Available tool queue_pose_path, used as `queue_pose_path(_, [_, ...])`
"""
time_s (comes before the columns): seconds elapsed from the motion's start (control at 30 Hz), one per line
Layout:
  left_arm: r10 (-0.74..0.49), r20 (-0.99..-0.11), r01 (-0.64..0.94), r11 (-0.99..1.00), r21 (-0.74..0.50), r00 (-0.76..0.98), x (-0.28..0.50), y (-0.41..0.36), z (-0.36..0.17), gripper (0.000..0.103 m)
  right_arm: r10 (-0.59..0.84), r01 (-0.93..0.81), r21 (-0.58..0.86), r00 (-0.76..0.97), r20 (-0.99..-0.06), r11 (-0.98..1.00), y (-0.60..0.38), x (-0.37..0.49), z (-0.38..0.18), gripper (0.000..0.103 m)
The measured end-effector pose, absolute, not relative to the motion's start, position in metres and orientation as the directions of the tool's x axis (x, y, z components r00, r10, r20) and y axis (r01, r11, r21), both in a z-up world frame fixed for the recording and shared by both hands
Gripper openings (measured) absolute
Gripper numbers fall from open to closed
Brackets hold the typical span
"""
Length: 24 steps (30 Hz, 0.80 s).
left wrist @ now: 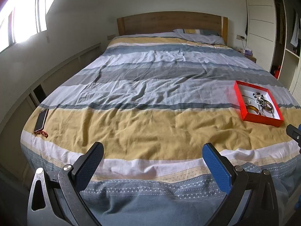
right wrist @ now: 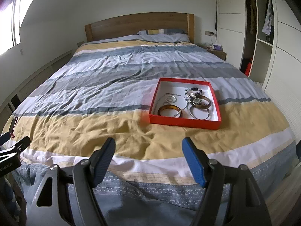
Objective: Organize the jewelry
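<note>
A red tray (right wrist: 183, 122) with a white inside lies on the striped bed cover, right of centre; it also shows in the left wrist view (left wrist: 261, 119). In it lie an amber bangle (right wrist: 170, 110), a brown bangle (right wrist: 204, 102), silver hoops (right wrist: 200, 114), a thin chain (right wrist: 170, 98) and dark beads (right wrist: 192, 91). My right gripper (right wrist: 148, 148) is open and empty above the foot of the bed, short of the tray. My left gripper (left wrist: 153, 155) is open and empty, further left over the foot of the bed.
A phone (left wrist: 41, 119) with a red cord lies near the bed's left edge. A wooden headboard (right wrist: 139, 24) and pillow (right wrist: 165, 35) are at the far end. A white wardrobe (right wrist: 233, 18) stands on the right, a low shelf unit (left wrist: 56, 75) along the left wall.
</note>
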<state>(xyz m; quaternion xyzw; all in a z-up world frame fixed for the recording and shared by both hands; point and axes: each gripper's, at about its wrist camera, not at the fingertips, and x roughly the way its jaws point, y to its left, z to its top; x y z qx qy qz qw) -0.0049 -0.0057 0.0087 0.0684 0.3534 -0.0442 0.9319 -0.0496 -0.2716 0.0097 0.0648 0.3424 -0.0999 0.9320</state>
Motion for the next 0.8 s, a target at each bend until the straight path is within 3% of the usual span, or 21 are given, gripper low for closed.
queue_pose_path(0.8, [0.004, -0.673, 0.055, 0.996, 0.066, 0.74, 0.001, 0.031, 0.003, 0.102, -0.152, 0.242, 0.044, 0.728, -0.669, 0.969, -0.276, -0.055, 0.003, 0.072])
